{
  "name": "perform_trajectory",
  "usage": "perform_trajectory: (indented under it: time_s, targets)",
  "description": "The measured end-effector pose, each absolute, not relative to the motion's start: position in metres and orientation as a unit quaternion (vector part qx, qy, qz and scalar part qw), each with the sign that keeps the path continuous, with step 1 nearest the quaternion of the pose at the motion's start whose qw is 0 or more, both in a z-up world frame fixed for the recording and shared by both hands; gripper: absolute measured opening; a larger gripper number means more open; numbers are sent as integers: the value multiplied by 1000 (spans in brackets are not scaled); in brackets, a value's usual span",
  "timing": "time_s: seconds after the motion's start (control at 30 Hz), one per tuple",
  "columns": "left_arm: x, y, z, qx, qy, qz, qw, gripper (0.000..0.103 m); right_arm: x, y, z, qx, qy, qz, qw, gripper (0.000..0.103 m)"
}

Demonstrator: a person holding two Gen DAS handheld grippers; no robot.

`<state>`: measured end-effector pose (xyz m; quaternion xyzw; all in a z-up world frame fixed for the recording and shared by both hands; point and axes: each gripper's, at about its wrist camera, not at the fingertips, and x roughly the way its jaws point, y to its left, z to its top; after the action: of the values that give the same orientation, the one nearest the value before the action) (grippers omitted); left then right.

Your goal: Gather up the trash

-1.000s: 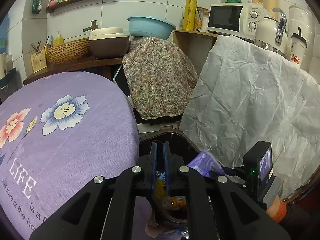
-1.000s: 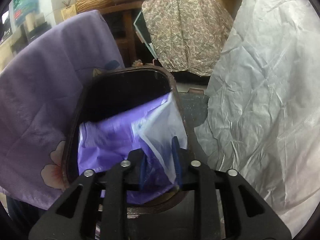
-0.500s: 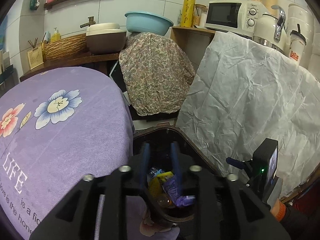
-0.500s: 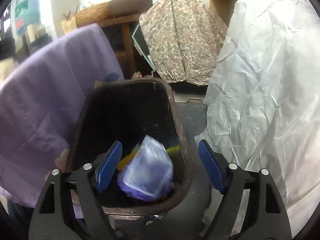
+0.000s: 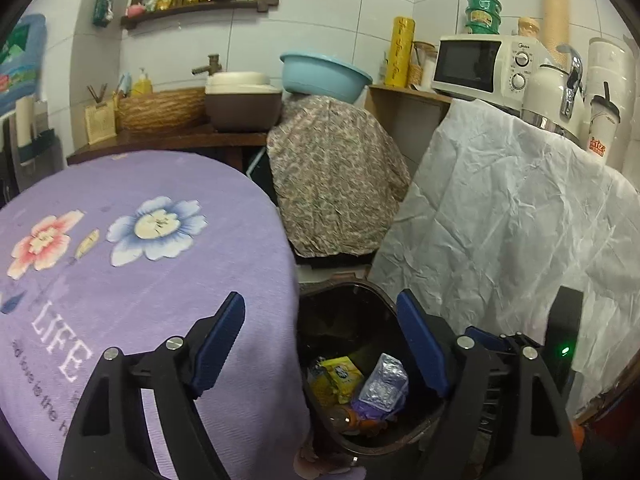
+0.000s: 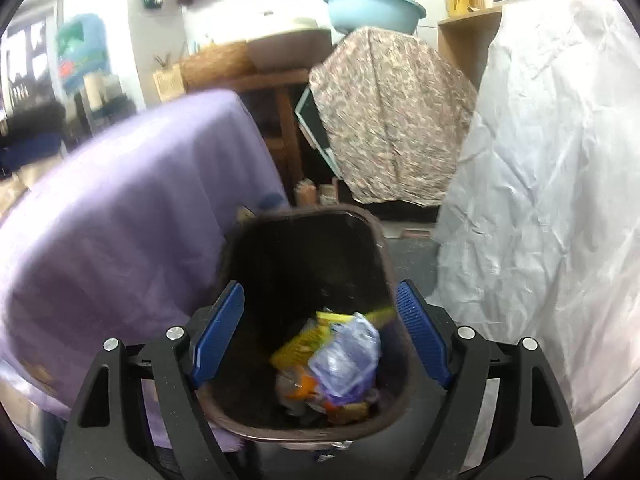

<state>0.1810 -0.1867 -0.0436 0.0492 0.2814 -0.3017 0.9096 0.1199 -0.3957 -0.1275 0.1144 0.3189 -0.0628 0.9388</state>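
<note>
Two sets of blue ribbed pads frame what we see, and both hold nothing. Our left gripper (image 5: 320, 344) is still spreading its jaws, with only air between them; our right gripper (image 6: 320, 332) stands wide apart, pads touching nothing.

Below and between both pairs of jaws sits the dark brown plastic bin (image 6: 384, 256), a rounded rectangle whose long axis runs away from us, mouth facing up. At its bottom lies the trash: a crinkled purple-and-clear plastic bag (image 6: 348, 360) slumped against a flat yellow wrapper (image 6: 304, 340), with an orange-capped bottle (image 5: 348, 420) lying on its side nearest us.

Left of the jaws, touching the bin's rim, hangs a soft purple cloth with printed flowers (image 5: 152, 264). Right of them falls a creased white sheet (image 5: 512, 216). Beyond the bin, a brown paisley fabric (image 5: 336, 184) drapes some boxy shape, and a smooth pale-blue basin (image 5: 324, 76) rests on top.
</note>
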Motion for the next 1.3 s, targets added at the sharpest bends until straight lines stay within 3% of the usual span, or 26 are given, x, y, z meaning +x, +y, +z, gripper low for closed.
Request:
perform_trajectory:
  time_s: [0.17,0.23,0.37,0.6,1.3]
  targets:
    - [156,-168,-36,52,241,-273,930,91,92,-377,-90,96,275,-86,953,78]
    - [138,-157,-33,41,216,-263,940,98,68,-364,-69,84,240,-99,962,85]
    - [93,-139,-33,39,170,-236,956,98,19,-329,-39,39,190,-140,971,94]
    - [36,-103,-21,24,150,-204,967,98,-50,-266,2,-22,118,-181,976,97]
    - [-42,-43,-8,-8,98,-141,985,98,-110,-239,23,-23,111,-155,981,97]
